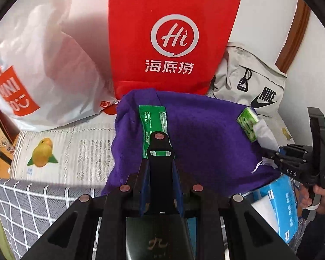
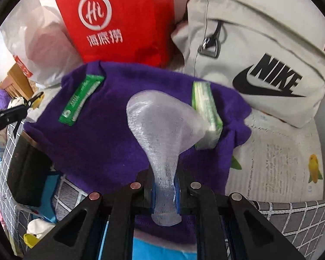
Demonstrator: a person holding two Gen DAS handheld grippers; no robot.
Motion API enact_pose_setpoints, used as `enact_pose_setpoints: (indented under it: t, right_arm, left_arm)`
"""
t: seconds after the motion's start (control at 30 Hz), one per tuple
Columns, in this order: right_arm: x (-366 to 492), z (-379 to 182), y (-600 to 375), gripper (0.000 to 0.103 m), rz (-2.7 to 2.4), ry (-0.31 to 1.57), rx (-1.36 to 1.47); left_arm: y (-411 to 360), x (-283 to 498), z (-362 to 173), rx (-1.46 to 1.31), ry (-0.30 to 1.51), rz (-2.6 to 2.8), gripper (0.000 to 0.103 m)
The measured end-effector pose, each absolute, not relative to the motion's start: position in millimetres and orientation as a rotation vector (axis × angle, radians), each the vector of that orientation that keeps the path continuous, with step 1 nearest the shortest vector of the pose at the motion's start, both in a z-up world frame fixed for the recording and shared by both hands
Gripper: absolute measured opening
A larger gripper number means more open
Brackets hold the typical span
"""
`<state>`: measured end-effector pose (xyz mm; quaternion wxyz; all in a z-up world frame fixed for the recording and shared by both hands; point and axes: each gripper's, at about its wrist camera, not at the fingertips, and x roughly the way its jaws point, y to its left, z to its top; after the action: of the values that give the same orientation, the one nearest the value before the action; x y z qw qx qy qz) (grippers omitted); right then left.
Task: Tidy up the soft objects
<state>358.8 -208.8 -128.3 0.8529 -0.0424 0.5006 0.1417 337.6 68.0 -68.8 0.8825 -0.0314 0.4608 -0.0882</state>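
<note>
The right claw (image 2: pixel 165 191) is clamped on a clear pouch (image 2: pixel 160 125) pointing straight ahead over the purple cloth (image 2: pixel 93 143); the left claw (image 1: pixel 160 169) pinches a black strap (image 1: pixel 160 151).

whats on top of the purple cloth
On the purple cloth lie a long green sachet and a green-and-white tissue pack. What is under the cloth is mostly covered.

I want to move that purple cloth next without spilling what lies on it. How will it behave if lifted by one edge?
The purple cloth looks limp: it drapes and wrinkles, so it would likely sag. The green sachet and green tissue pack lying loose on it would probably slide off. It seems light.
</note>
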Motion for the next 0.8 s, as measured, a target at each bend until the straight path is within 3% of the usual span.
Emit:
enact_pose_setpoints:
  t: [0.27,0.33,0.5,0.7,0.8]
  right_arm:
    - [366.6,-145.2,-212.1,0.014,0.314,1.126,-0.072]
    - [367.2,-146.5,-212.3,0.018,0.324,1.135,-0.073]
    - [369.0,-144.1,-212.7,0.056,0.324,1.124,-0.079]
    - [366.0,-132.6,-214.8,0.073,0.337,1.078,-0.06]
    - [362.7,-130.3,-216.2,0.073,0.331,1.071,-0.073]
  left_arm:
    - [60.0,364.1,-80.9,-0.057,0.997,-0.2,0.021]
    - [57.0,369.8,-83.7,-0.056,1.007,-0.207,0.021]
    - [51.2,387.1,-94.3,-0.062,1.047,-0.227,0.021]
    - [46.4,401.0,-103.4,-0.057,1.07,-0.225,0.021]
    - [45.7,405.6,-107.7,-0.055,1.077,-0.223,0.021]
